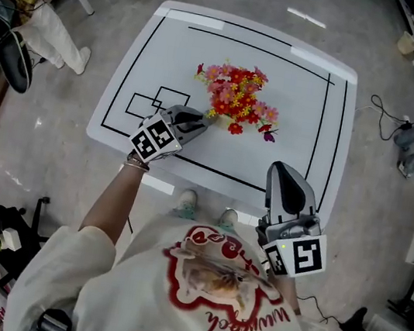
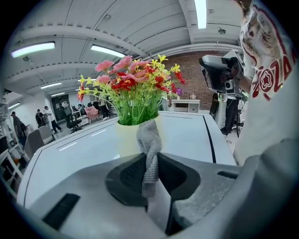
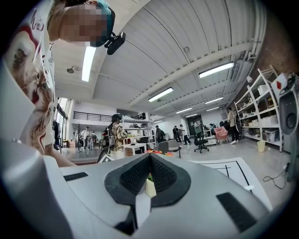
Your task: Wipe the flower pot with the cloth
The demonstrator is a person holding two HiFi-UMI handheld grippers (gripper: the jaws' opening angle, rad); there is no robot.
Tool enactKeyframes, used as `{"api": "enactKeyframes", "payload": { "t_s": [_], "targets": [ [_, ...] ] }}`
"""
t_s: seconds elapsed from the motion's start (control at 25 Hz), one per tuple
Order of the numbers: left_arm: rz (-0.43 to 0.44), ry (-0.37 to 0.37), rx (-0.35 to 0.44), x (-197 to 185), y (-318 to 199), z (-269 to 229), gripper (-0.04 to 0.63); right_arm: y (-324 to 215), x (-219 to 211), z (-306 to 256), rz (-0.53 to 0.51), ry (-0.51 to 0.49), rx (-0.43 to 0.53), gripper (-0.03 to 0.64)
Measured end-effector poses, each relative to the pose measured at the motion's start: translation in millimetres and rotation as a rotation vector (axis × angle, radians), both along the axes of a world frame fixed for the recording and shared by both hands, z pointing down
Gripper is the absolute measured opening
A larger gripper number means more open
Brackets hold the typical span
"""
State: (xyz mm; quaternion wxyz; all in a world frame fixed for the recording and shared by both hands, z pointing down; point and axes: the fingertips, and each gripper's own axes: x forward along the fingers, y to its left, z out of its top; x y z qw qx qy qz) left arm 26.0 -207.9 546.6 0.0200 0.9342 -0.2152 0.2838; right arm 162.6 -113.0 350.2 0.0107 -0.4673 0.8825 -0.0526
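A pale yellow flower pot (image 2: 124,138) with red, pink and yellow flowers (image 1: 238,97) stands in the middle of the white table (image 1: 297,97). My left gripper (image 1: 204,119) is shut on a grey knitted cloth (image 2: 149,144), which stands up between the jaws right in front of the pot. Whether the cloth touches the pot cannot be told. My right gripper (image 1: 284,170) hovers over the table's near right edge, shut with nothing held. Through the slit of its jaws (image 3: 150,158) a sliver of the pot (image 3: 150,187) shows.
Black tape lines and small outlined rectangles (image 1: 153,101) mark the table. A person's trouser legs (image 1: 55,37) and another table are at the far left. Cables (image 1: 387,120) and shelving lie to the right of the table. My feet (image 1: 205,212) are at the near edge.
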Motion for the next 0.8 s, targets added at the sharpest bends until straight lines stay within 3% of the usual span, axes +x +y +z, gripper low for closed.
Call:
{"api": "enactKeyframes", "payload": {
  "t_s": [0.8],
  "targets": [
    [0.026, 0.002, -0.007, 26, 9, -1, 0.061, 0, 11, -2, 0.001, -0.004, 0.004, 0.0]
  ]
}}
